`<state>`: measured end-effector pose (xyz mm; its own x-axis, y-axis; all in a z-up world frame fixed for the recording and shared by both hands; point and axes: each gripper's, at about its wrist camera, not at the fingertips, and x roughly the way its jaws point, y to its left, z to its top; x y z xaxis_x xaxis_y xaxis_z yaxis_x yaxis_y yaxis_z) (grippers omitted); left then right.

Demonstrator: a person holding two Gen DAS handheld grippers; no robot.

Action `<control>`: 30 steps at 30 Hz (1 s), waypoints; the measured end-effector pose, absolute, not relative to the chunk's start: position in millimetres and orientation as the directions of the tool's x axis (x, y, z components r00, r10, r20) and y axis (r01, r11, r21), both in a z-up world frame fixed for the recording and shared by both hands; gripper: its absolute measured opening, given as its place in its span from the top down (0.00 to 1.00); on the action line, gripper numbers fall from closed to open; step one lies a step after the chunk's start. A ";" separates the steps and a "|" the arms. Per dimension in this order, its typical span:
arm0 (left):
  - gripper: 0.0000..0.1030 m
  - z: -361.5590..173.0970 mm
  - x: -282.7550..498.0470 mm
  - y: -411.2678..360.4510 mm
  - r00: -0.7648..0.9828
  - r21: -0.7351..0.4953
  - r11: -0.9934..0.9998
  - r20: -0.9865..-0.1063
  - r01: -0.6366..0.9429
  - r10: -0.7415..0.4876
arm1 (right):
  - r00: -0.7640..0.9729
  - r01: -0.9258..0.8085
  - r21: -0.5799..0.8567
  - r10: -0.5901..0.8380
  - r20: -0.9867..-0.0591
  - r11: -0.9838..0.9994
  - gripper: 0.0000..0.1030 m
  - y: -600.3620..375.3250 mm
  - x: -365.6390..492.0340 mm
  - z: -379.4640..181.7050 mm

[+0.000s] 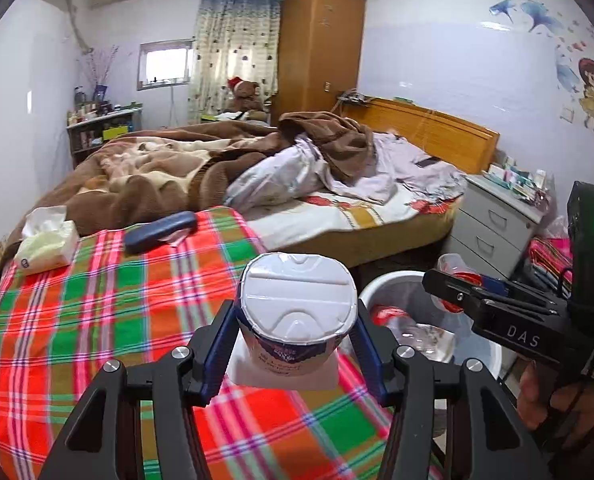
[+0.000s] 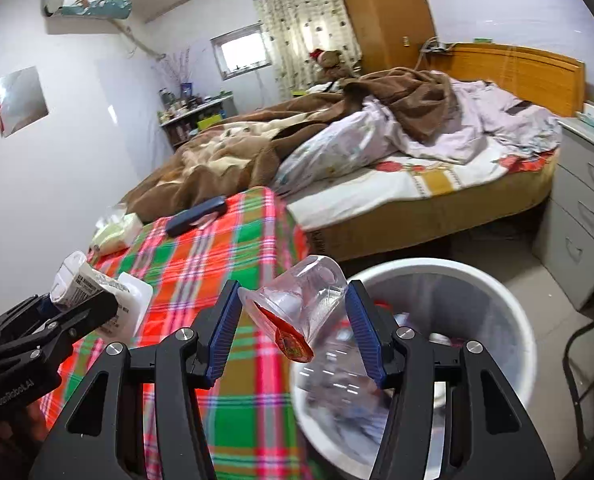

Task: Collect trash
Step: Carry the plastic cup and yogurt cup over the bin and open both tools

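My left gripper (image 1: 295,326) is shut on a white yogurt cup (image 1: 295,312) with a sealed foil lid, held above the plaid-covered table (image 1: 97,320) near its right edge. It also shows in the right wrist view (image 2: 85,292). My right gripper (image 2: 293,316) is shut on a clear plastic cup (image 2: 301,300) with a red peeled lid, tilted, at the rim of the white trash bin (image 2: 509,300). The bin (image 1: 381,284) holds plastic bottles and wrappers. The right gripper shows in the left wrist view (image 1: 457,292).
A tissue pack (image 1: 47,246) and a dark blue case (image 1: 159,232) lie at the table's far end. A bed (image 1: 337,208) with brown blankets stands behind. A grey drawer unit (image 1: 493,224) stands right of the bin. A dark chair frame (image 2: 589,352) stands at far right.
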<state>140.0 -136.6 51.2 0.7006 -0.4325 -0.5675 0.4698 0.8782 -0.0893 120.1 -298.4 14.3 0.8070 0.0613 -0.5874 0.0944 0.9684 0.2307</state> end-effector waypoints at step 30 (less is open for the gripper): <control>0.46 -7.9 138.9 -286.0 0.496 -0.108 0.749 -0.687 0.653 -0.531 | 0.674 0.242 0.116 -0.081 -0.734 0.963 0.46 -389.3 89.4 -47.9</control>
<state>138.9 -286.0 -7.9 0.4956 -0.5311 -0.6873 0.6531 0.7495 -0.1083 89.4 -389.3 -47.9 0.6738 -0.0814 -0.7344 0.2425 0.9632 0.1156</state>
